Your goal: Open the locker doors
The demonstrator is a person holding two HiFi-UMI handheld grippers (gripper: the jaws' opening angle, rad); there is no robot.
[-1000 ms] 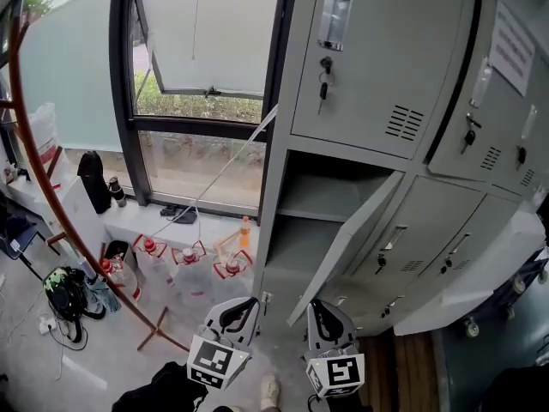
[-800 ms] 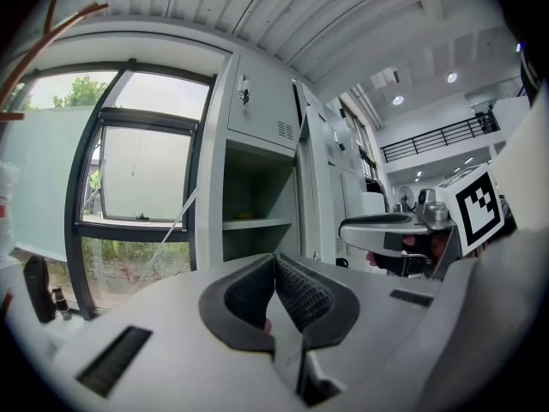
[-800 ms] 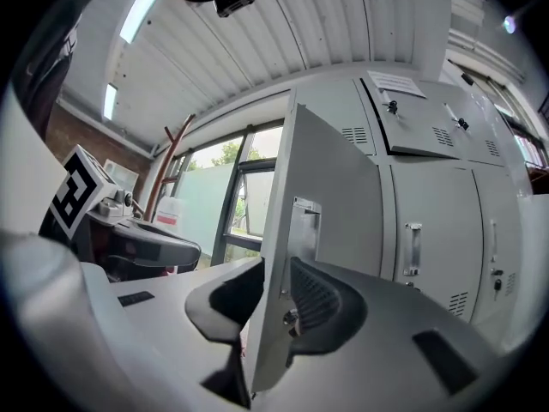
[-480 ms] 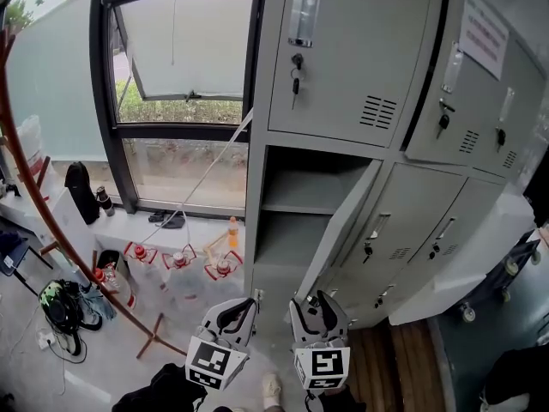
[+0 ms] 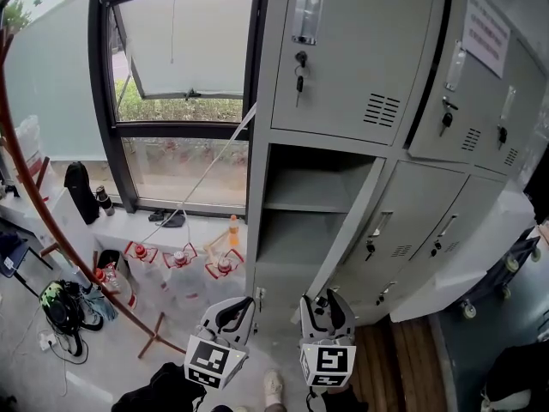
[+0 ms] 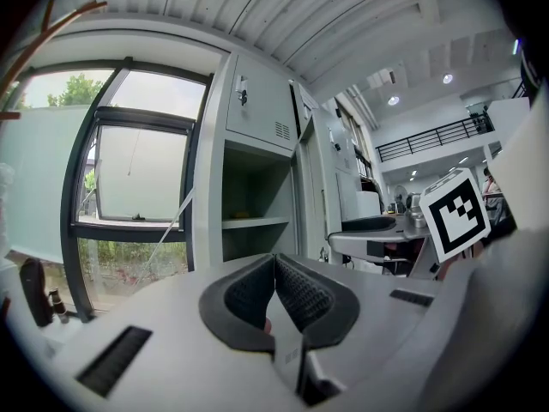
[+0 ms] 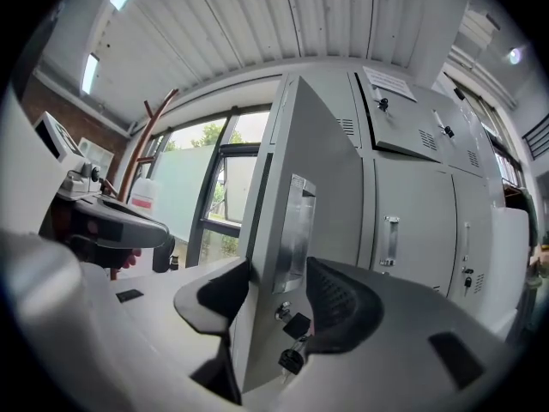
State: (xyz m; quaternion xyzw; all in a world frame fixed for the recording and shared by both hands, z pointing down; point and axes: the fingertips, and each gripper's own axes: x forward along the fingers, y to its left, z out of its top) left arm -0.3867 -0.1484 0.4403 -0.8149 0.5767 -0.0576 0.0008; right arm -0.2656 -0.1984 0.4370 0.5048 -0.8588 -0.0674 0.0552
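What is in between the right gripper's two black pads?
The edge of the open locker door, with its handle and key, not squeezed. The right gripper view shows it.

Your grey locker door (image 5: 345,226) stands open, turned edge-on to you, keys hanging from its lock. The door above (image 5: 360,54) is shut.

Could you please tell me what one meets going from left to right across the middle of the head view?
Dark item on the sill, window, open locker compartment, open locker door, closed locker doors.
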